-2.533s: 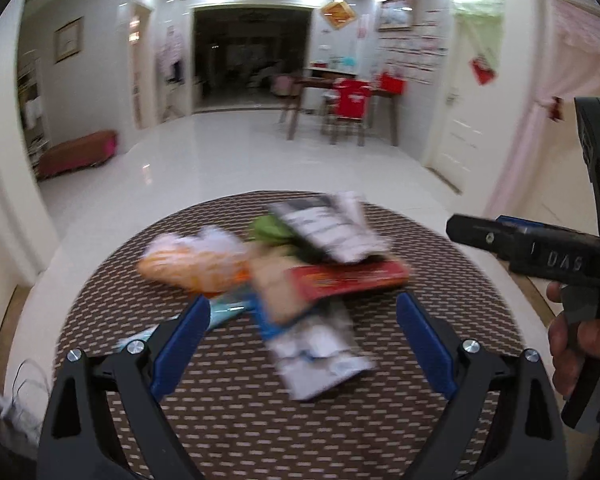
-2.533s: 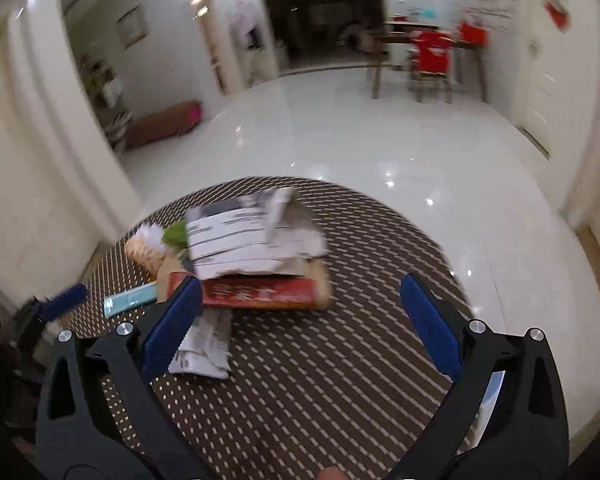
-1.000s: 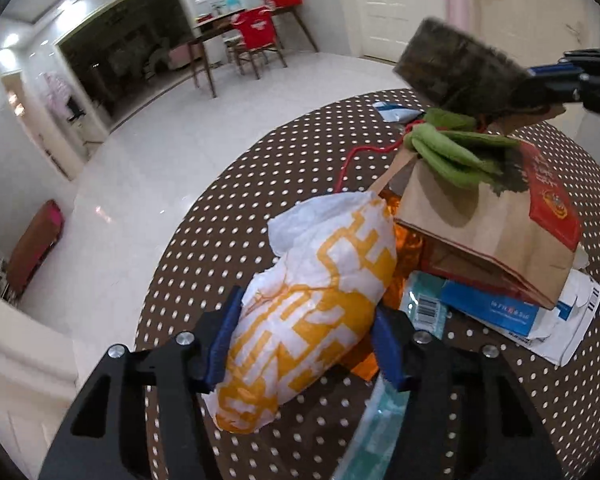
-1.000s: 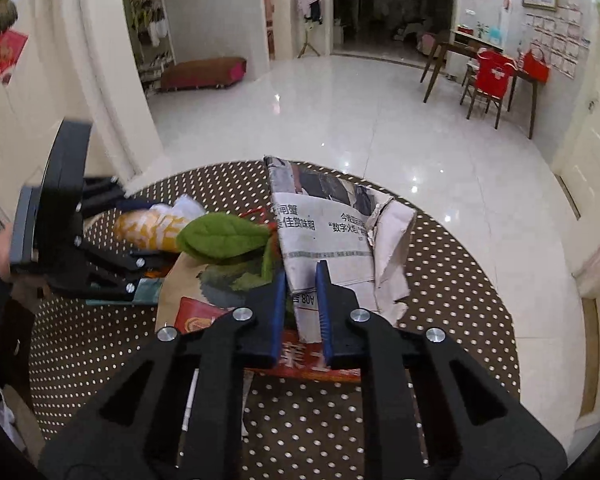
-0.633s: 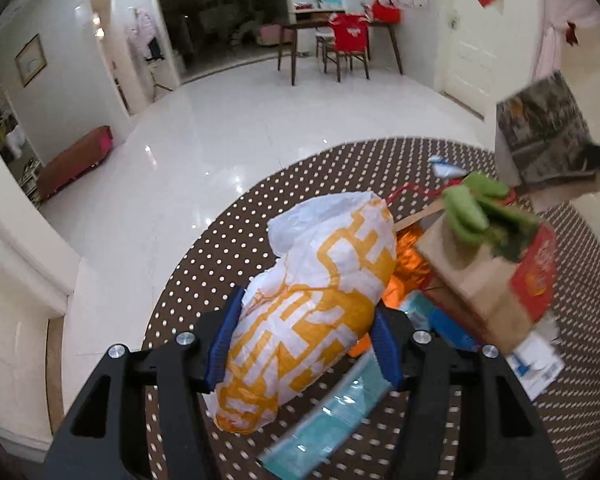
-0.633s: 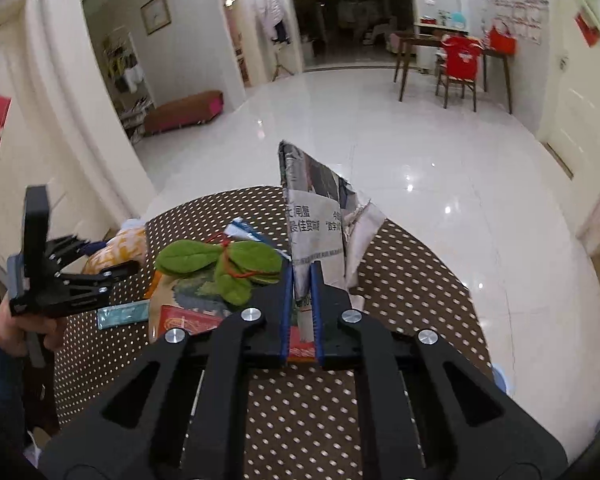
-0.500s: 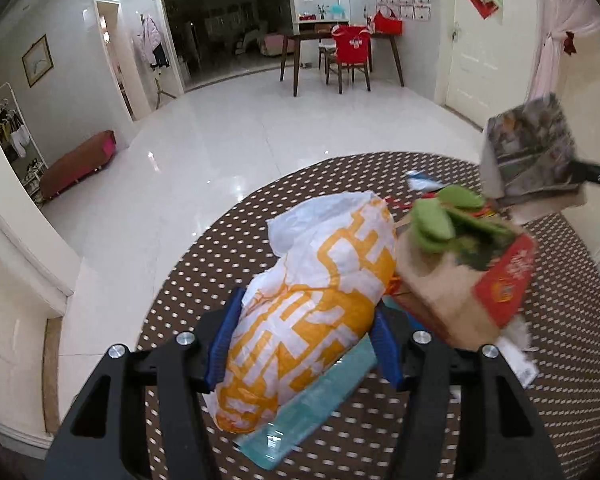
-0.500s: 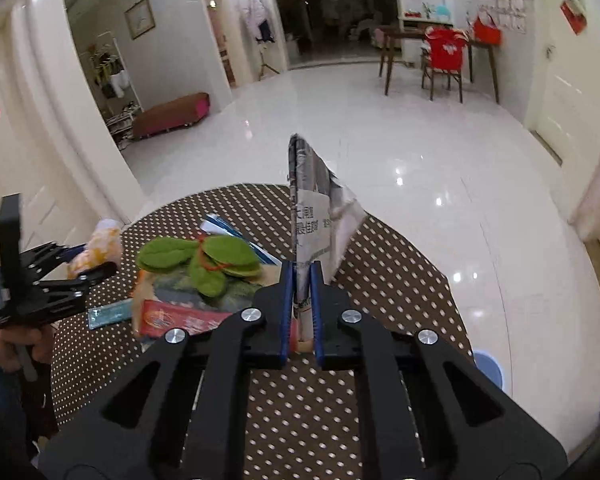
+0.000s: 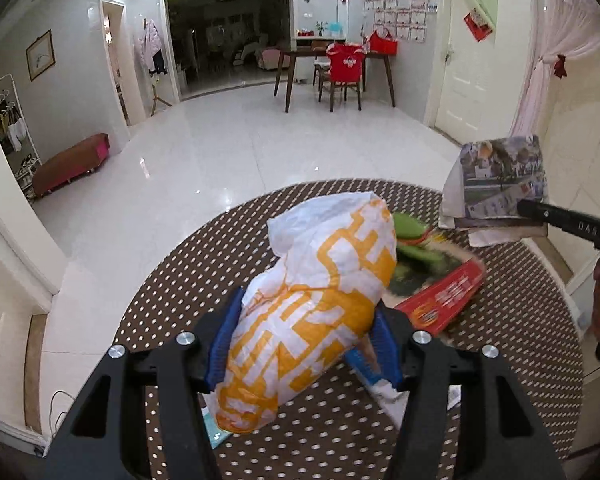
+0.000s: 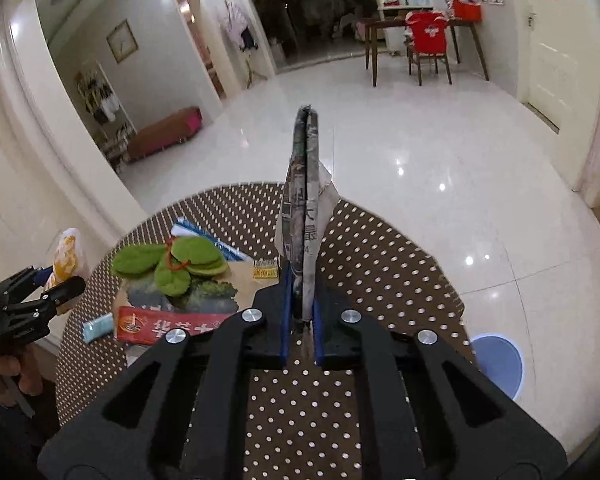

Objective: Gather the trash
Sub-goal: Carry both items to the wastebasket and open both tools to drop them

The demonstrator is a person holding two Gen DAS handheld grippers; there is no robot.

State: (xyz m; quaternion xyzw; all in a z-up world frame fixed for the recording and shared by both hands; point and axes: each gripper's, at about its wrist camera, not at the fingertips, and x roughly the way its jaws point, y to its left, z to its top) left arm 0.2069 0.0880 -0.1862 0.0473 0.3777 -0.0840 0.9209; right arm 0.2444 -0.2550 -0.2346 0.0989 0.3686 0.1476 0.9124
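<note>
A crumpled white and orange wrapper (image 9: pixel 320 304) is pinched between the blue pads of the left claw (image 9: pixel 300 340) and is held up above the round, dotted table (image 9: pixel 172 280), filling the middle of the left wrist view. The same wrapper (image 10: pixel 66 256) is seen small at the left edge of the right wrist view, in the left claw (image 10: pixel 56 284), which is gripped from below by a hand (image 10: pixel 4 376).

A folded newspaper (image 10: pixel 304 220) is clamped edge-on in the right claw (image 10: pixel 300 320), whose pads are pressed together on its lower end; the paper stands upright above the table (image 10: pixel 380 264). From the left wrist view the newspaper (image 9: pixel 496 188) is seen broadside at the right, raised clear of the table, with the right claw (image 9: pixel 536 216) closed on its lower corner.

On the table a brown paper bag with a red printed band (image 10: pixel 172 320) is left lying flat, and a bunch of green leaves tied with red string (image 10: pixel 172 264) rests on top of it. A blue and white packet (image 10: pixel 212 240) is partly tucked under the leaves on the far side, and a pale teal strip (image 10: pixel 98 326) lies just beside the bag's left end. In the left wrist view the red band of the bag (image 9: pixel 444 296) and the leaves (image 9: pixel 412 240) show behind the wrapper, somewhat blurred.

A pale blue bin (image 10: pixel 500 364) stands on the floor, beyond the table's right edge.
</note>
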